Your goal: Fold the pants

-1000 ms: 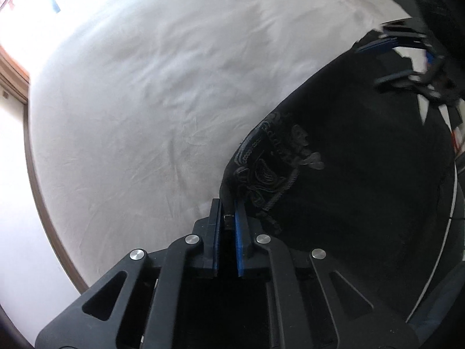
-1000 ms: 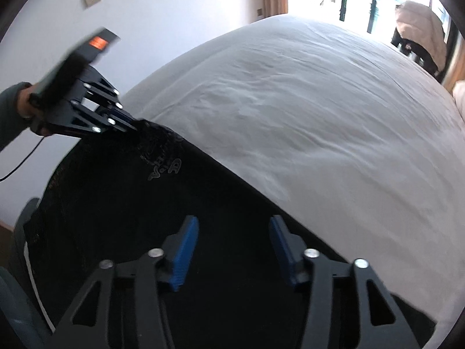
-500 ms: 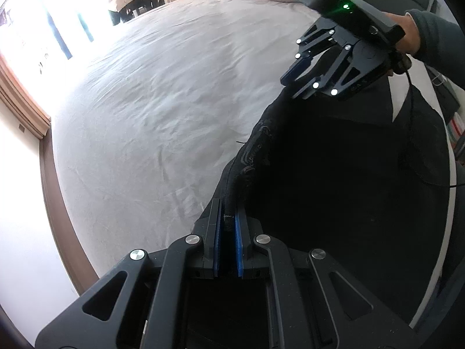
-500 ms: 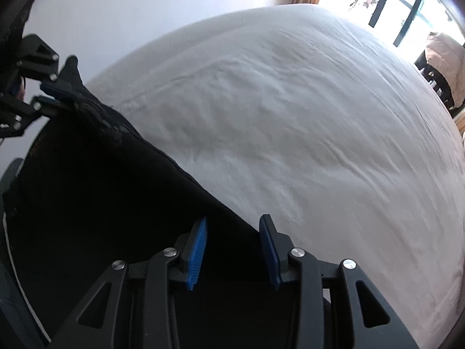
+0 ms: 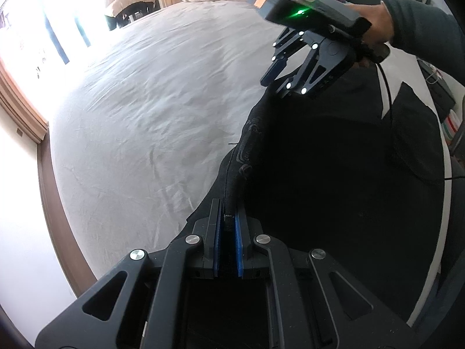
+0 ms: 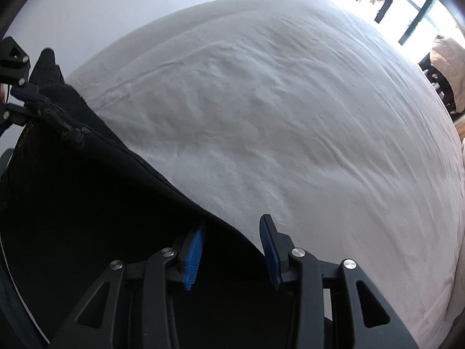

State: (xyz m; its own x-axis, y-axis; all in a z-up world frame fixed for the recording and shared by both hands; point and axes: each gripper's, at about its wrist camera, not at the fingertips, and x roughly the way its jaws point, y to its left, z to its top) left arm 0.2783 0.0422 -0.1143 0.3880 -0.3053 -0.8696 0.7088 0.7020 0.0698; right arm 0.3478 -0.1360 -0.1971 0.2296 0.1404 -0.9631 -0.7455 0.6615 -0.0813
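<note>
Both grippers are matte black, built of angular linkage bars with triangular cut-outs, and pinned with round silver screws. The left gripper (image 5: 227, 216) has flat blue ribbed pads (image 5: 239, 244) inside its black fingers. The right gripper (image 6: 232, 232) has the same blue ribbed pads (image 6: 194, 254). Seen from the left wrist view, the right gripper (image 5: 276, 71) carries a black box (image 5: 302, 7) on top with an orange patch and a green light; small white dots mark its joints, and a thin black cable (image 5: 388, 107) trails from it. The hand (image 5: 377, 24) wears a dark grey-green sleeve (image 5: 427, 32).
</note>
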